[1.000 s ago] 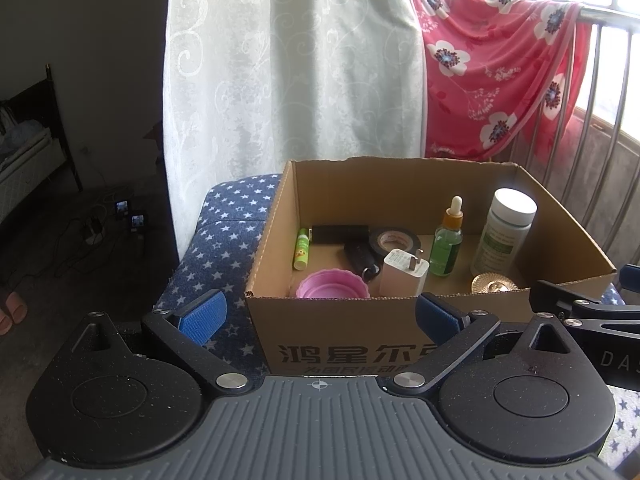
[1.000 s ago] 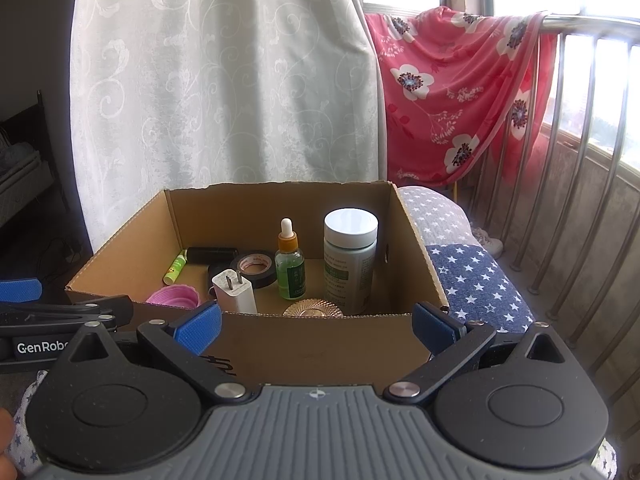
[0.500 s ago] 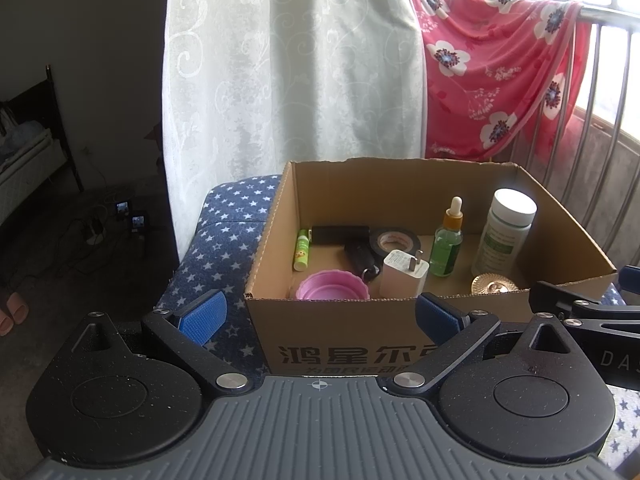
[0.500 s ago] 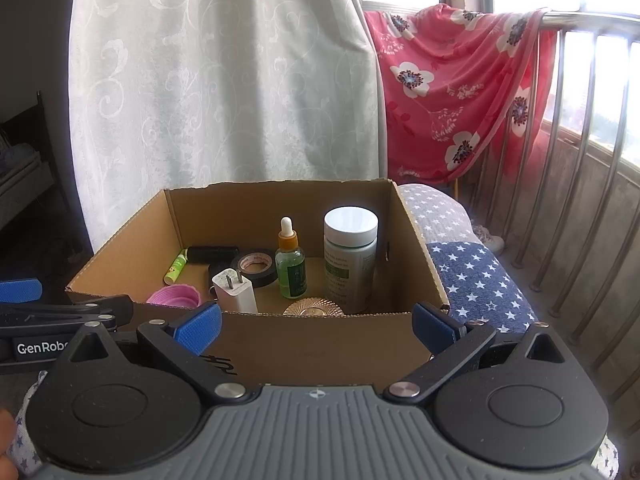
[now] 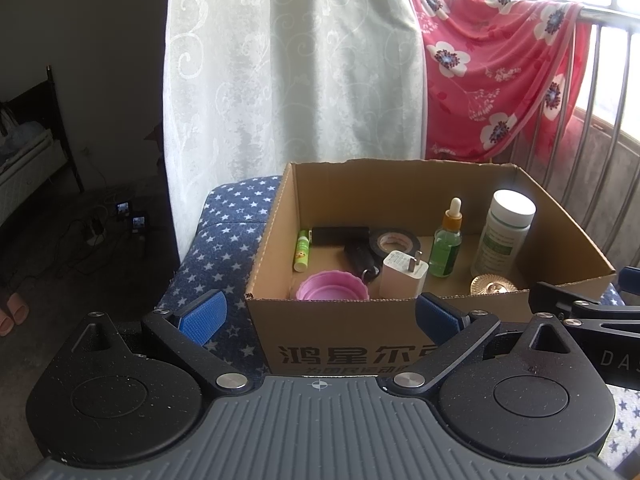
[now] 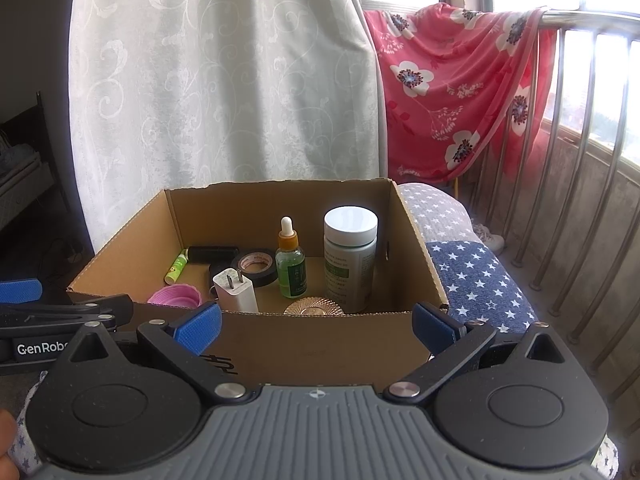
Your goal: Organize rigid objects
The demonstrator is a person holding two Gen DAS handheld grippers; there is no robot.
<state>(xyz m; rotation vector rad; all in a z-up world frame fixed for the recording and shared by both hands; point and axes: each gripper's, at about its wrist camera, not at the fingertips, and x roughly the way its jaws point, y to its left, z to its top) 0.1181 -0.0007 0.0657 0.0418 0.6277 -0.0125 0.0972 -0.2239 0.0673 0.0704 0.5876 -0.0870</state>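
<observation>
An open cardboard box [image 5: 340, 328] [image 6: 320, 344] stands on a star-patterned cushion. Inside it are a white-capped pill bottle [image 5: 505, 232] [image 6: 350, 258], a green dropper bottle [image 5: 447, 240] [image 6: 291, 262], a white charger plug [image 5: 403, 274] [image 6: 235, 292], black tape [image 5: 394, 240] [image 6: 256, 264], a pink cup [image 5: 332, 287] [image 6: 174, 295], a green lip balm [image 5: 302, 250] [image 6: 176, 267], a gold disc [image 5: 492, 284] [image 6: 314, 306] and a black object [image 5: 340, 234]. My left gripper [image 5: 318, 316] and right gripper [image 6: 316, 322] are open and empty, in front of the box's near wall.
A white curtain [image 5: 292, 64] hangs behind the box. A red flowered cloth [image 5: 496, 72] drapes over a metal railing [image 6: 600, 152] at the right. The blue star cushion [image 5: 228, 240] extends left; dark floor with cables [image 5: 100, 232] lies beyond.
</observation>
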